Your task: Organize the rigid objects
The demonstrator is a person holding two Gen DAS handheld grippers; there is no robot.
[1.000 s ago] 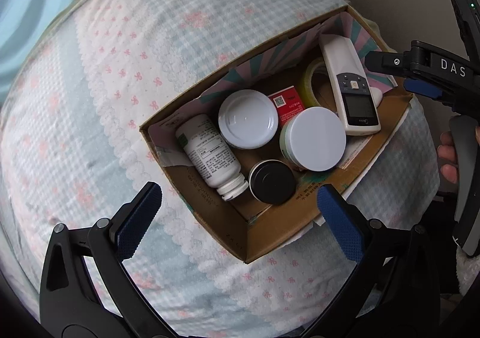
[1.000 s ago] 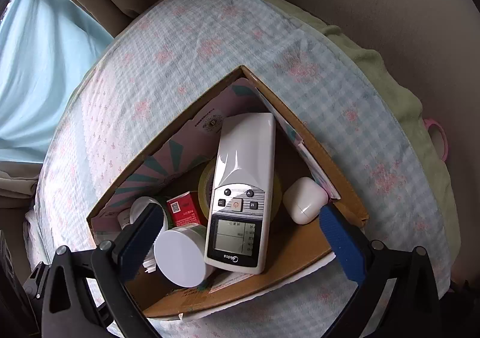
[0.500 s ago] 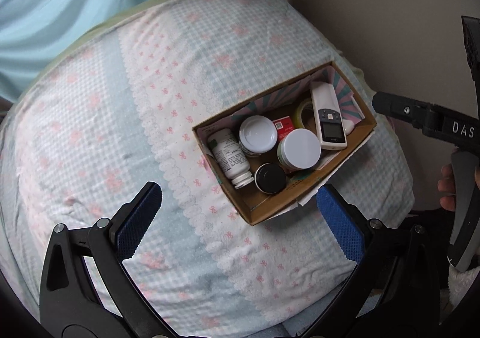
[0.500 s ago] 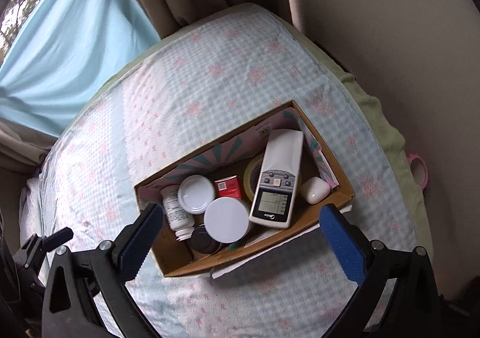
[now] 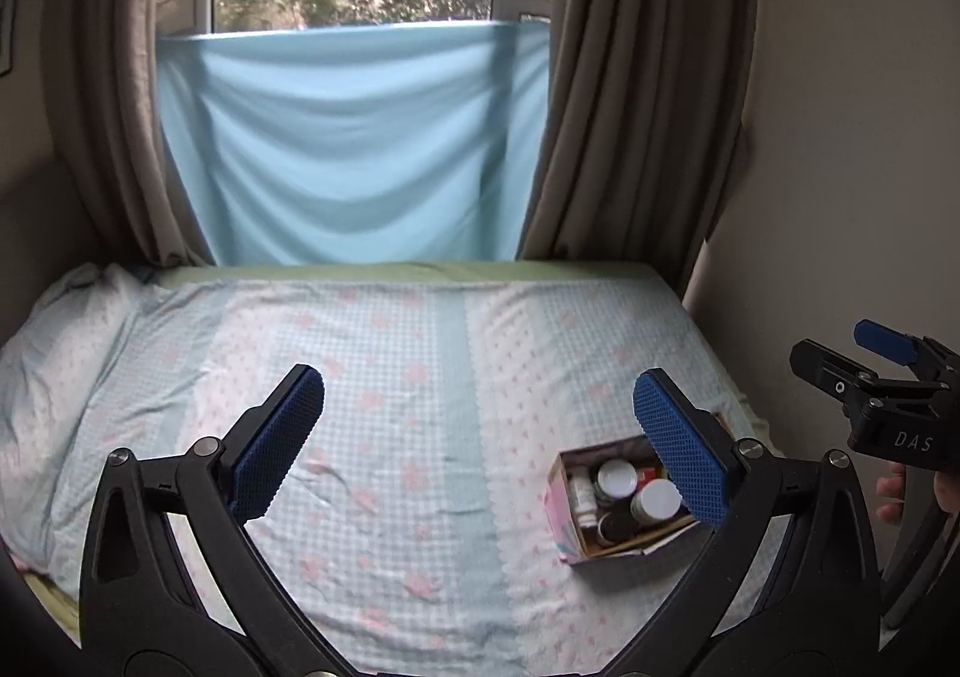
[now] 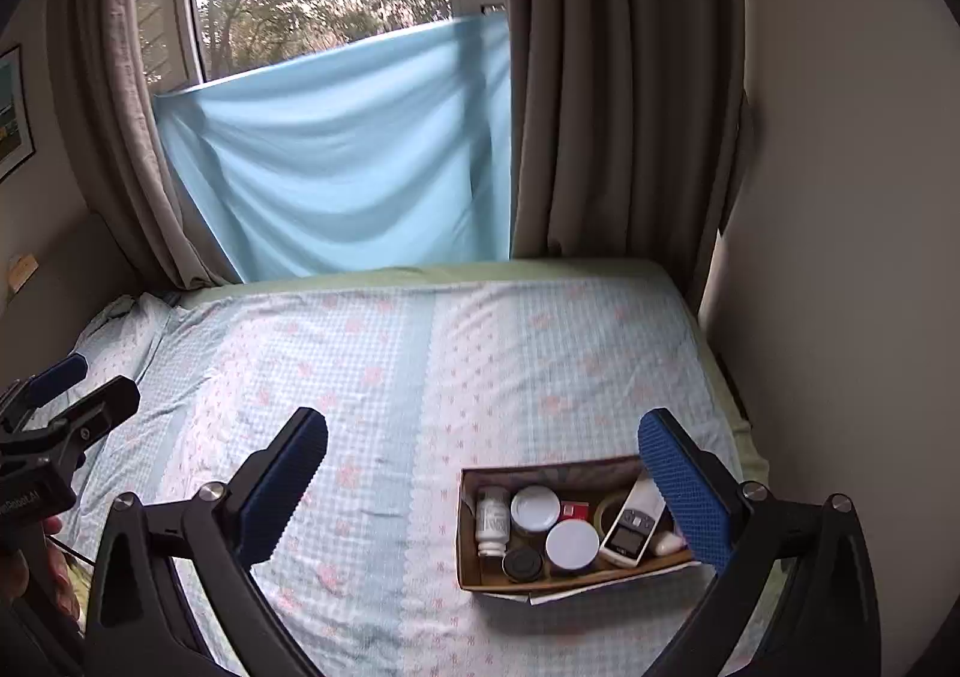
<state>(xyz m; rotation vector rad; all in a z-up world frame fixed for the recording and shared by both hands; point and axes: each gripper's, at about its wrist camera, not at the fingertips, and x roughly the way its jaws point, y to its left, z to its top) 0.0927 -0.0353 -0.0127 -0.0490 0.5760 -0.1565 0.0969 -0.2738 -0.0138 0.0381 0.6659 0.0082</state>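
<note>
We count one box point(image 6: 474, 578) on bed point(image 6: 384, 377), two white-lidded jars point(image 6: 535, 502) (plus one bottle point(image 6: 492, 521), one remote point(image 6: 630, 536)), left gripper point(image 5: 480, 443) and right gripper point(image 6: 486, 473) both agape, empty.

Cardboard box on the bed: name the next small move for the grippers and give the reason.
Probably none beyond lowering both to rest. The cardboard box on the bed already holds the white bottle, the jars, the remote and the tape roll; no loose item shows on the sheet. The left gripper and the right gripper are open and empty, well back from the box.
</note>
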